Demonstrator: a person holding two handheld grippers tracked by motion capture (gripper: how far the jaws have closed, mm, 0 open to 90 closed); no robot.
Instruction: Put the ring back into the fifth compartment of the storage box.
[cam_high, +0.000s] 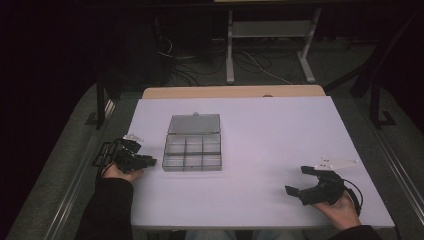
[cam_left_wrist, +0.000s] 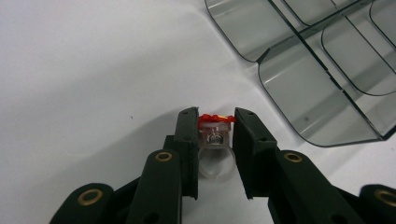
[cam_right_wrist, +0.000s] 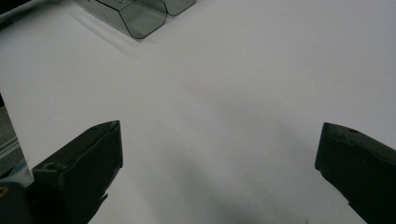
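The left gripper (cam_left_wrist: 215, 122) is clamped on a small ring (cam_left_wrist: 214, 140), a clear band topped with a red and yellow ornament, its jaws pressing both sides of the ring's head. In the high view this gripper (cam_high: 150, 161) sits at the table's (cam_high: 280, 130) near left edge, just left of the open box (cam_high: 193, 149). The box is smoky clear plastic with six compartments, its lid laid back on the far side. The ring is just beside the box's near left corner. The right gripper (cam_high: 295, 181) rests at the near right, well apart from the box, jaws spread wide with nothing between them.
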